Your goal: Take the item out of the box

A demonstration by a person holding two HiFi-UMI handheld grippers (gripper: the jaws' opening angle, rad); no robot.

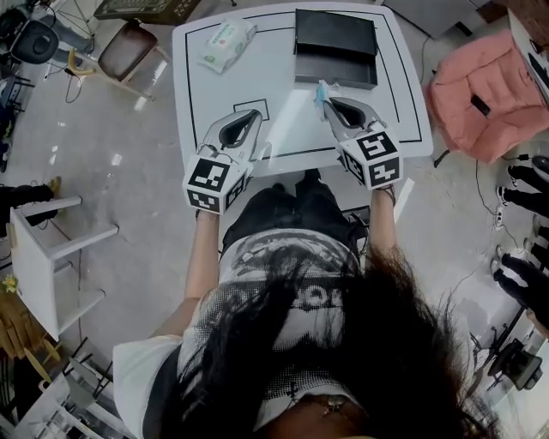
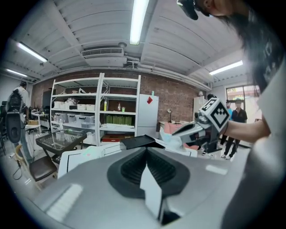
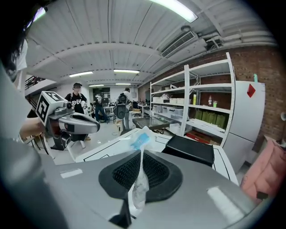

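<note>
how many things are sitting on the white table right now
2: a white-and-green soft pack at the far left corner, a black rectangular box at the far middle. Anything inside the box is hidden.

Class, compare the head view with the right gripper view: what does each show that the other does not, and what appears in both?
Only the head view: the person's own hair, the white stool on the floor at left, and the marker cube on the right gripper.
Only the right gripper view: metal shelving, ceiling lights and people standing far off.
Both: the white table, the black box, the left gripper, and the right gripper shut on a clear packet with a blue end.
</note>
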